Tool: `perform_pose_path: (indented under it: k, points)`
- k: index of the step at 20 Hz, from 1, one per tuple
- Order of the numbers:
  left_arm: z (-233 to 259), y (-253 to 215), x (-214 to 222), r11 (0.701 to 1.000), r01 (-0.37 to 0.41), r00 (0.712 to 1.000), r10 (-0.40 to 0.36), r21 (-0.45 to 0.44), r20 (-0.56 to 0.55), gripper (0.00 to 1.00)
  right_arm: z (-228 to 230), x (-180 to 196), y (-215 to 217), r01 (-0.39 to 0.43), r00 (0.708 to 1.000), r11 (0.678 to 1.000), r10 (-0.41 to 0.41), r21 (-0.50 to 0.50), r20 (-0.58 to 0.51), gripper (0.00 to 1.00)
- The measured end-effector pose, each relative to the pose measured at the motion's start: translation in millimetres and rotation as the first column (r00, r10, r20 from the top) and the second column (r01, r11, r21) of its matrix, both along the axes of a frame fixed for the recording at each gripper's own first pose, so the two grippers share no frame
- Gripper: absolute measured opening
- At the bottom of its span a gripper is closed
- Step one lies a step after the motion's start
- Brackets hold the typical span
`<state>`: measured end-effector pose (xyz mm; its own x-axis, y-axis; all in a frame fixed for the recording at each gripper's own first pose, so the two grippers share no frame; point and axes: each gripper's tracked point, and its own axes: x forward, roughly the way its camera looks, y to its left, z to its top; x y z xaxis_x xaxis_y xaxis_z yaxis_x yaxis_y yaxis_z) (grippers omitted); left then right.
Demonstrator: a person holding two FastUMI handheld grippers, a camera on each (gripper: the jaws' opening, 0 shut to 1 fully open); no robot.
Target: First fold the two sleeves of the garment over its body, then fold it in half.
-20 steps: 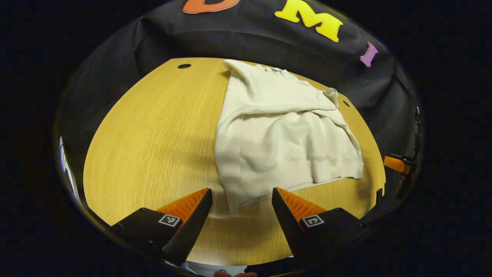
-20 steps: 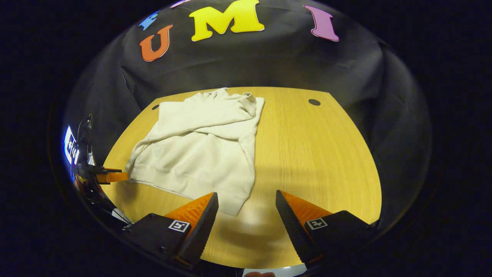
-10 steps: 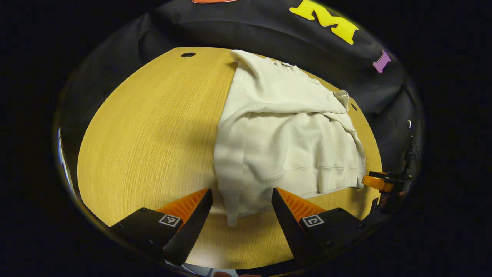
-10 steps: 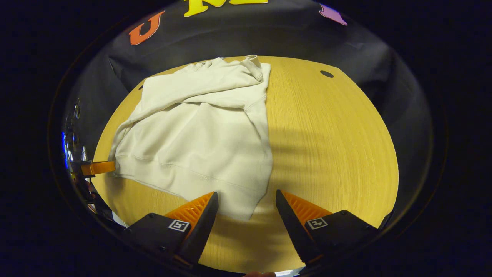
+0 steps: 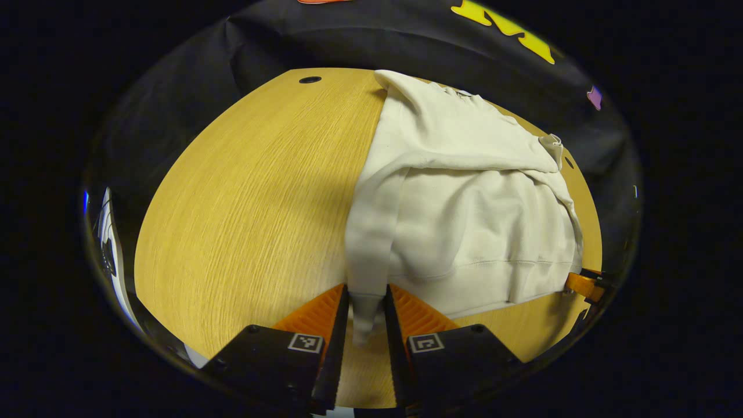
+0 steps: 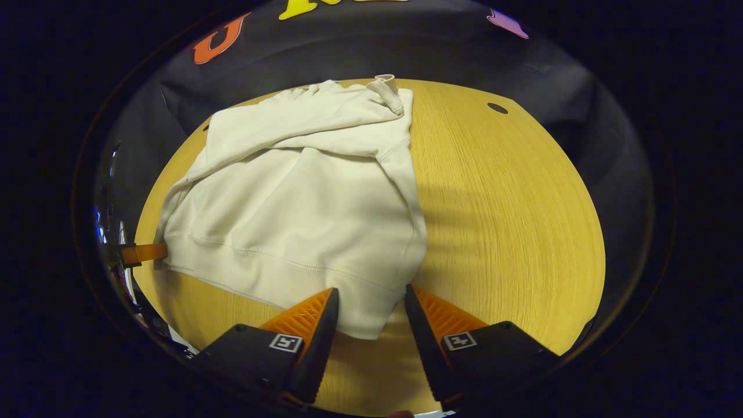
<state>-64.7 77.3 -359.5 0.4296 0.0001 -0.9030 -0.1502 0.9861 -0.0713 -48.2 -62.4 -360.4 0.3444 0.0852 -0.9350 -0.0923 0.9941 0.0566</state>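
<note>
- The left gripper [image 5: 367, 325], at 6 o'clock in the left gripper view, has its fingers drawn close together, pinching the near hem corner of the garment [image 5: 464, 203] between them.
- The right gripper [image 6: 368, 316], at 6 o'clock in the right gripper view, stands partly spread, a finger on either side of the other near hem corner; whether the fingers press the cloth I cannot tell.
- The garment is a cream sweatshirt lying on the tabletop [image 5: 249, 191], both sleeves folded across its body.
- In the left gripper view it covers the tabletop from 12 to 4 o'clock; bare wood runs from 7 to 11 o'clock.
- In the right gripper view the garment [image 6: 302, 197] lies from 9 to 12 o'clock, with bare tabletop [image 6: 511, 220] at 1 to 4 o'clock.
- A cuff [image 6: 388, 87] stands up at the garment's far edge, near 12 o'clock in the right gripper view.
- The left gripper's tip [image 6: 142, 253] shows at 9 o'clock in the right gripper view, at the hem.
- The right gripper's tip [image 5: 583, 284] shows at 4 o'clock in the left gripper view, at the hem.
</note>
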Motion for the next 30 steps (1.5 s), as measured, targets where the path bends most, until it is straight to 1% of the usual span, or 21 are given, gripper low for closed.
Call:
perform_pose_path:
  k: [1,2,3,4,5,6,7,9,11,12,13,14,16,17,20,21,24,26,27,29,30]
  points:
    - [2.2,-1.7,0.9,1.0,-0.005,1.0,0.005,-0.009,0.007,0.32,1.2,0.6,2.9,-0.009,1.0,1.0,0.009,0.01,0.005,0.6]
    - [3.5,-2.7,3.2,1.0,-0.015,1.0,0.015,-0.02,0.016,0.29,1.3,1.8,7.2,-0.014,1.0,0.999,0.014,0.031,0.0,0.54]
    - [6.1,-4.4,5.6,0.999,-0.018,1.0,0.019,-0.035,0.023,0.23,0.6,2.0,7.3,-0.006,1.0,0.999,0.006,0.034,-0.006,0.38]
    - [9.0,-7.7,8.5,0.998,-0.014,0.999,0.016,-0.062,0.031,0.19,0.2,2.1,8.0,-0.003,1.0,0.999,0.004,0.041,-0.012,0.28]
    - [12.4,-10.7,11.1,0.996,-0.012,0.999,0.016,-0.086,0.037,0.13,1.0,2.6,10.2,0.013,1.0,0.998,-0.012,0.067,-0.017,0.3]
    - [16.0,-13.4,13.7,0.995,-0.006,0.999,0.011,-0.105,0.041,0.1,1.1,3.8,12.0,0.039,0.999,0.995,-0.037,0.091,-0.019,0.16]
    - [20.3,-17.3,16.4,0.992,0.004,0.999,0.001,-0.126,0.038,0.07,0.8,3.3,10.4,0.067,0.997,0.991,-0.063,0.117,-0.034,0.14]
    - [32.1,-18.9,23.1,0.99,0.012,0.999,-0.005,-0.14,0.047,0.05,4.8,3.2,8.4,0.123,0.992,0.977,-0.117,0.174,-0.041,0.14]
    - [23.6,-5.7,18.7,0.989,0.013,0.999,-0.006,-0.145,0.045,0.04,10.2,4.0,4.9,0.137,0.991,0.97,-0.135,0.199,-0.021,0.14]
    - [22.3,-7.2,18.1,0.989,0.01,0.999,-0.004,-0.145,0.046,0.04,15.3,5.1,0.6,0.157,0.987,0.967,-0.159,0.202,-0.01,0.14]
    - [31.7,-7.8,17.6,0.989,0.01,0.999,-0.002,-0.146,0.051,0.04,14.4,5.6,2.8,0.164,0.986,0.963,-0.166,0.212,-0.007,0.01]
    - [47.0,-12.8,14.0,0.989,0.013,0.998,-0.004,-0.148,0.06,0.04,17.7,6.2,1.2,0.163,0.986,0.962,-0.166,0.218,-0.001,0.01]
    - [61.0,-10.4,23.3,0.989,0.033,0.996,-0.02,-0.146,0.09,0.04,28.7,12.2,1.1,0.162,0.985,0.958,-0.173,0.237,0.026,0.01]
    - [68.4,-17.8,26.4,0.989,0.044,0.994,-0.029,-0.144,0.108,0.04,37.3,16.2,0.7,0.157,0.984,0.956,-0.174,0.248,0.048,0.01]
    - [106.2,-30.6,36.4,0.987,0.071,0.983,-0.045,-0.142,0.179,0.04,70.5,34.1,4.1,0.165,0.974,0.941,-0.202,0.297,0.098,0.0]
    - [126.7,-33.8,45.4,0.987,0.077,0.978,-0.048,-0.142,0.202,0.04,82.4,43.8,5.4,0.171,0.968,0.933,-0.219,0.317,0.122,0.0]
    - [188.0,-47.8,75.8,0.984,0.091,0.962,-0.047,-0.153,0.27,0.04,123.5,70.4,10.3,0.152,0.953,0.918,-0.235,0.367,0.193,0.01]
    - [224.4,-52.1,97.8,0.982,0.089,0.949,-0.032,-0.168,0.315,0.04,150.4,89.3,9.5,0.134,0.939,0.914,-0.241,0.384,0.245,0.01]
    - [243.3,-55.2,109.6,0.978,0.084,0.94,-0.015,-0.189,0.34,0.04,161.9,101.1,9.8,0.129,0.932,0.909,-0.247,0.395,0.264,0.01]
    - [264.4,-59.3,133.8,0.97,0.077,0.924,0.017,-0.229,0.382,0.04,184.0,127.5,9.9,0.127,0.919,0.9,-0.265,0.417,0.292,0.01]
    - [280.2,-63.4,153.3,0.967,0.08,0.916,0.024,-0.242,0.4,0.04,193.4,141.0,8.9,0.122,0.912,0.9,-0.268,0.419,0.311,0.0]
